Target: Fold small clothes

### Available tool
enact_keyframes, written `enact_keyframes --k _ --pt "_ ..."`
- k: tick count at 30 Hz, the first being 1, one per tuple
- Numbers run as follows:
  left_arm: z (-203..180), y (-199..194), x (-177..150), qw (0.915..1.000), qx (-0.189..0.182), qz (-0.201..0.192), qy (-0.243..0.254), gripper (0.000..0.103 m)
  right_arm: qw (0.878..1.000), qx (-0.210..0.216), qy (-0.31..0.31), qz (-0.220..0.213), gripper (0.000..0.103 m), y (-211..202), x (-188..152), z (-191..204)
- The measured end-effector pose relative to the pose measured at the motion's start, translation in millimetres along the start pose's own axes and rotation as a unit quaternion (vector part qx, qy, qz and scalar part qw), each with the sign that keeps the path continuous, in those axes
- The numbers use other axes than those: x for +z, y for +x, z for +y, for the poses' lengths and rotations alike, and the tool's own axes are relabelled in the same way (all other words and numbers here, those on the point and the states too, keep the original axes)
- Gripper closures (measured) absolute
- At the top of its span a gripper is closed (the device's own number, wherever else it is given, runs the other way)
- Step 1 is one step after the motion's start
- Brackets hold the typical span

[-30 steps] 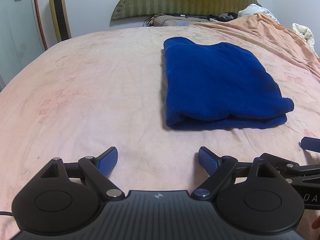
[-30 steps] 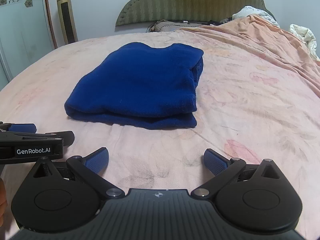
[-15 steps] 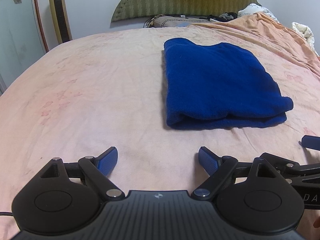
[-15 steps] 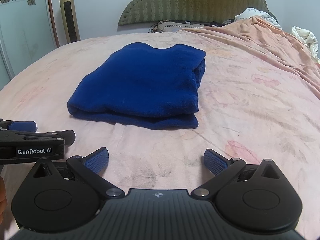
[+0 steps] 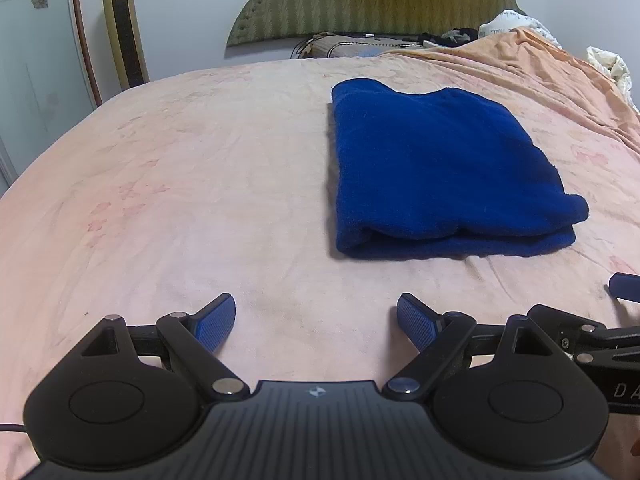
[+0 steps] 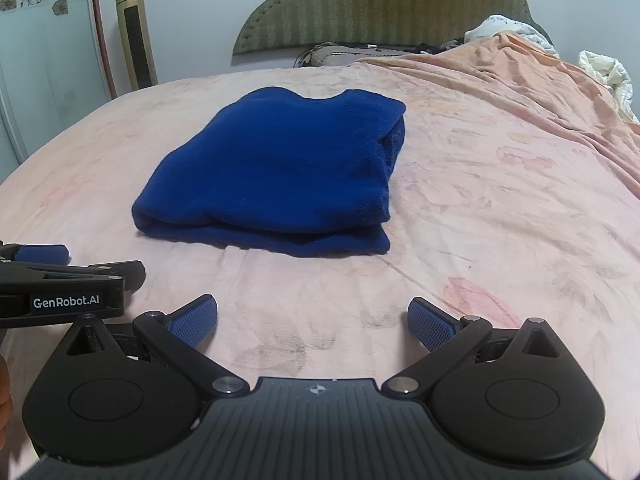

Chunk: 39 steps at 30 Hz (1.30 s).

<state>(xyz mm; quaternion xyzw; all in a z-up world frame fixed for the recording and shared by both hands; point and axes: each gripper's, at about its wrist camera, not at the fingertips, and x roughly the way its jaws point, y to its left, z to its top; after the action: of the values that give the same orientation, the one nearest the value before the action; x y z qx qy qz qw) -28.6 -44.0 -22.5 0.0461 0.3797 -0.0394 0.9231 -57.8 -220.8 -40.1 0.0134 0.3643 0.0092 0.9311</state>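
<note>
A dark blue fleece garment (image 5: 436,168) lies folded into a rectangle on the pink bedsheet (image 5: 200,184); it also shows in the right wrist view (image 6: 280,172). My left gripper (image 5: 316,320) is open and empty, held above the sheet short of the garment's near left corner. My right gripper (image 6: 312,320) is open and empty, short of the garment's near edge. Each gripper shows at the edge of the other's view, side by side.
A green padded headboard (image 5: 368,0) stands at the far end of the bed, with a pillow and small items below it. An orange blanket (image 6: 540,76) is bunched at the far right. A gold tower fan (image 5: 122,24) stands at the far left.
Both grippers have drawn back and tilted slightly, so the garment sits a little farther away. The garment has not moved. The jaws stay open.
</note>
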Motion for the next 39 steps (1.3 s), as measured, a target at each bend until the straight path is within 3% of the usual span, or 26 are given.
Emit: enact_keyframes --k 9,15,22,39 --pt "2 4 -4 1.0 -0.004 -0.005 -0.003 0.014 1.0 -0.016 0.006 -0.008 0.0 9 -7 -4" --pt "2 7 -7 1.0 0.001 -0.007 -0.005 0.005 1.0 -0.019 -0.001 -0.011 0.0 11 -9 -3" --pt "3 7 -13 0.9998 0.002 -0.018 -0.009 0.001 1.0 -0.024 0.006 -0.018 0.0 10 -7 -7" --pt "5 8 -14 0.9996 0.0 -0.021 -0.018 0.0 0.999 -0.033 0.006 -0.012 0.0 15 -6 -13"
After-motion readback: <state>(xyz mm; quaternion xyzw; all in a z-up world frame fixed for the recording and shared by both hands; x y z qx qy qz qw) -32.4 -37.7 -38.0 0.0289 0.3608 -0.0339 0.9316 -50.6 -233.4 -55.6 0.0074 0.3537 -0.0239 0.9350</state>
